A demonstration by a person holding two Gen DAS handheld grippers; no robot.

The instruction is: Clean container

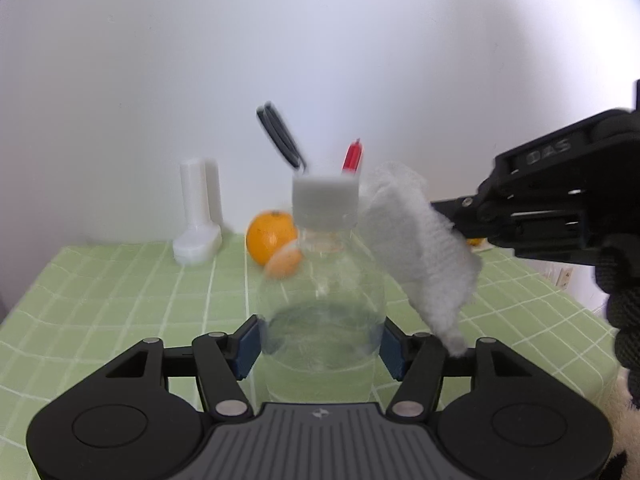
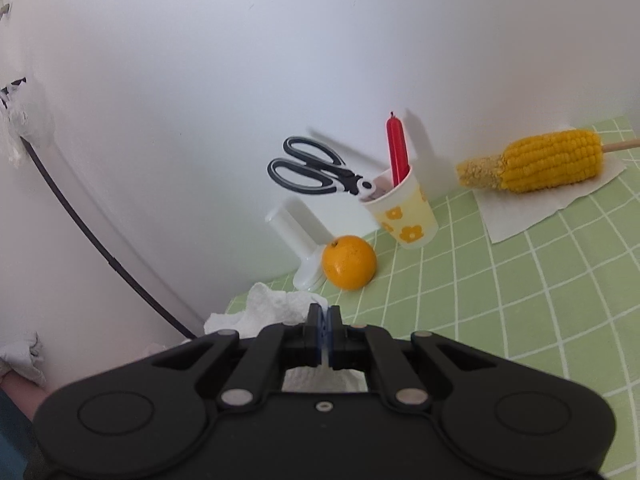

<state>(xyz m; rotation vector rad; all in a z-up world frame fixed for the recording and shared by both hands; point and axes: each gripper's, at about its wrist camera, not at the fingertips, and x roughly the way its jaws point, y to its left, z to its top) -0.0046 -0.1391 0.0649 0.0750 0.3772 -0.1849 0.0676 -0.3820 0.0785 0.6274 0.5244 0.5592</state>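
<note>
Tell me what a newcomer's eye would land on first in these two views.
First, the clear bottle with a white cap, standing between the left gripper jaws at the centre of the left view, with a white cloth pinched in the right gripper hanging against its right shoulder. Next, the yellow corn cob on a napkin at far right, and the orange by the wall.
</note>
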